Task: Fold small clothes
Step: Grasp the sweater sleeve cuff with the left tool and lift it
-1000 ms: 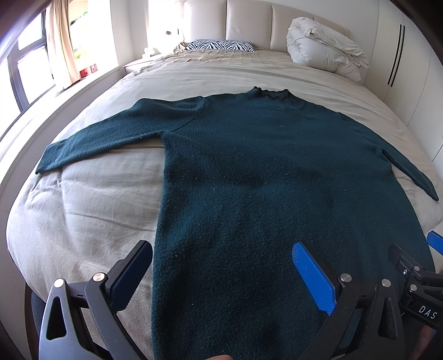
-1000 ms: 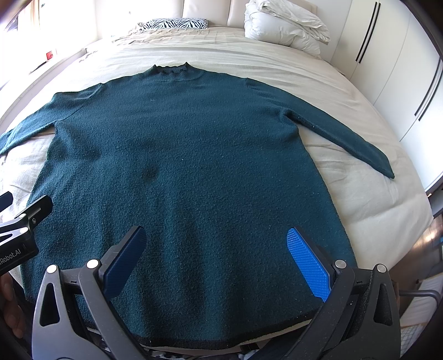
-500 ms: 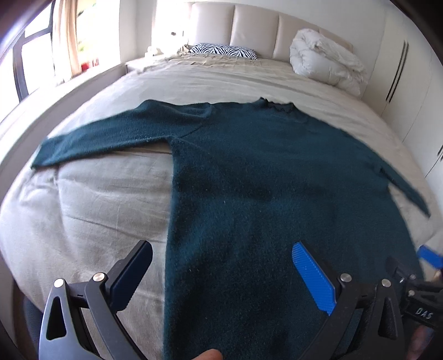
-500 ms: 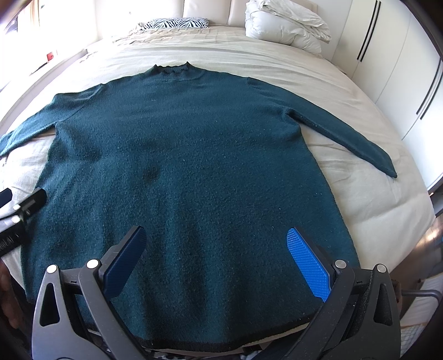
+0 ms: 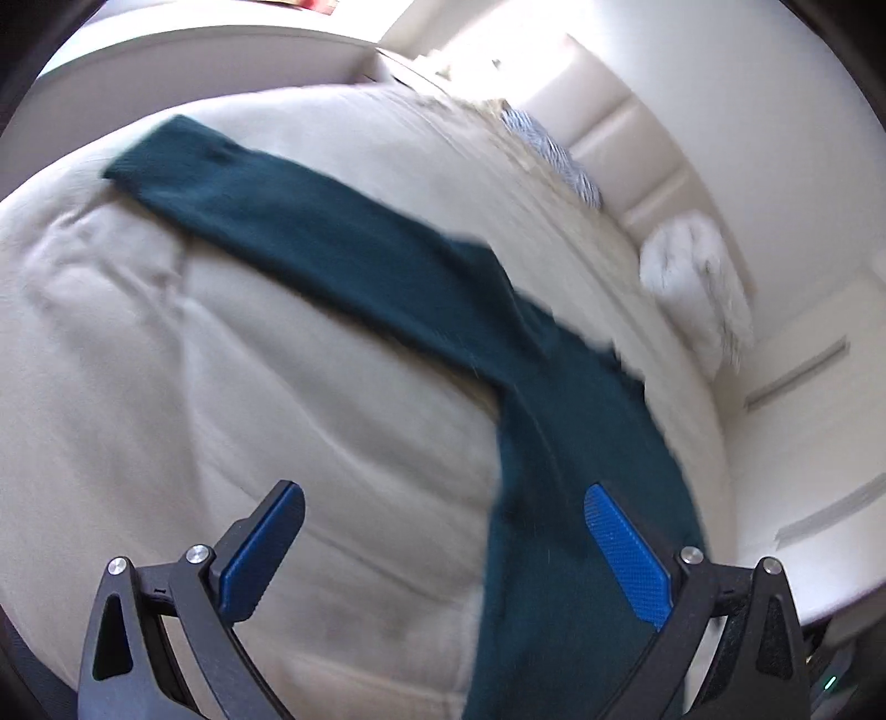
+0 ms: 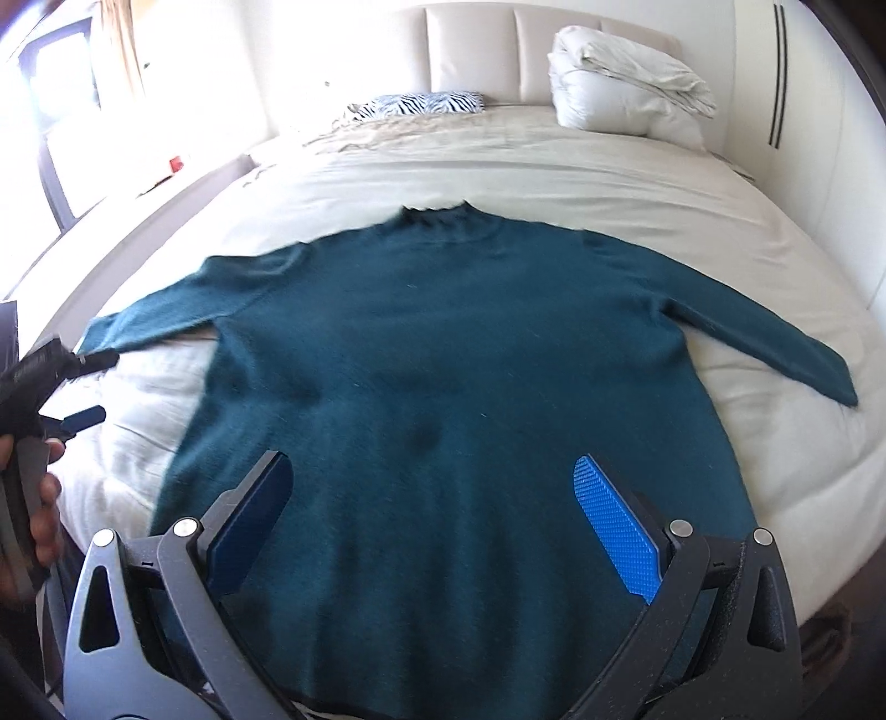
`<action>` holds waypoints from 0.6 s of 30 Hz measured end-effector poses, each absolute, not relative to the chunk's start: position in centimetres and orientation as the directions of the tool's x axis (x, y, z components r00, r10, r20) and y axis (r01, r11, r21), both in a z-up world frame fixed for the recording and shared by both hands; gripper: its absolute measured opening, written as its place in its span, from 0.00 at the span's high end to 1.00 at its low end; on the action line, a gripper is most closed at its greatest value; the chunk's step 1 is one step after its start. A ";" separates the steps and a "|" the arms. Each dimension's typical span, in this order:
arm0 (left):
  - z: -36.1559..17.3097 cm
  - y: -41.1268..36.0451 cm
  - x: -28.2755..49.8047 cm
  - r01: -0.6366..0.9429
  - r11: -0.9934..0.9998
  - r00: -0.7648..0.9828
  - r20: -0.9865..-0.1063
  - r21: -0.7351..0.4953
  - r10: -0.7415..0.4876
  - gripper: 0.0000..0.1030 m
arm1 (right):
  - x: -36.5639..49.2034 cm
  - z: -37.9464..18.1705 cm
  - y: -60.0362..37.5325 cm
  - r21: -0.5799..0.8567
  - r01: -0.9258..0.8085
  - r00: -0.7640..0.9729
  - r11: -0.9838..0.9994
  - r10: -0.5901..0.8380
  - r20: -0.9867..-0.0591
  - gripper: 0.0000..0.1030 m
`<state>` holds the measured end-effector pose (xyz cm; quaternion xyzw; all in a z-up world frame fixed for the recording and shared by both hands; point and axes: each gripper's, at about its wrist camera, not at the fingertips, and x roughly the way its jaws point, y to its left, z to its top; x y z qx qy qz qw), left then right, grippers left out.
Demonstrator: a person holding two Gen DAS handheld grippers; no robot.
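A dark teal knitted sweater lies flat on the bed, collar toward the headboard and both sleeves spread out. My right gripper hangs open above its lower body, nothing between the fingers. In the right wrist view my left gripper shows at the far left, held by a hand, close to the cuff of the left sleeve. The left wrist view is tilted and blurred: the left sleeve runs diagonally across it, and my left gripper stands open above the sheet beside the sweater's side edge.
The beige bed sheet is wrinkled around the sweater. A white folded duvet and a zebra-striped pillow lie by the padded headboard. A window ledge runs along the left, white cabinets along the right.
My left gripper has swung left and rolled, now over bare sheet toward the left sleeve instead of over the body. My right gripper has pulled back and tipped up, showing more of the headboard.
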<state>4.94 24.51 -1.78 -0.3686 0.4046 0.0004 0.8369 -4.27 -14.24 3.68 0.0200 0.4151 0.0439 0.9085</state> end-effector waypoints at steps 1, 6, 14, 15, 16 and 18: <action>-1.8 26.3 5.1 -0.323 0.694 0.695 -0.659 -0.644 -0.288 0.00 | -4.2 3.8 -14.1 0.085 -0.068 0.652 0.994 0.109 -0.750 0.00; -2.8 33.9 6.5 -0.376 0.503 0.772 -0.564 -0.778 -0.294 0.01 | -3.6 3.7 -13.7 0.142 -0.067 0.648 0.988 0.152 -0.747 0.00; -6.6 40.8 8.9 -0.429 0.202 0.842 -0.471 -0.880 -0.263 0.22 | -2.2 1.9 -13.0 0.205 -0.074 0.611 0.976 0.207 -0.764 0.00; -7.4 41.2 9.0 -0.445 0.172 0.841 -0.476 -0.879 -0.256 0.22 | -2.0 1.7 -12.9 0.209 -0.074 0.606 0.975 0.210 -0.767 0.00; -8.2 41.2 9.0 -0.452 0.137 0.844 -0.473 -0.881 -0.253 0.22 | -1.9 1.3 -12.9 0.209 -0.074 0.602 0.975 0.211 -0.770 0.00; -9.1 41.4 9.0 -0.472 0.087 0.847 -0.479 -0.877 -0.232 0.22 | -1.6 1.0 -12.8 0.212 -0.073 0.597 0.975 0.212 -0.773 0.00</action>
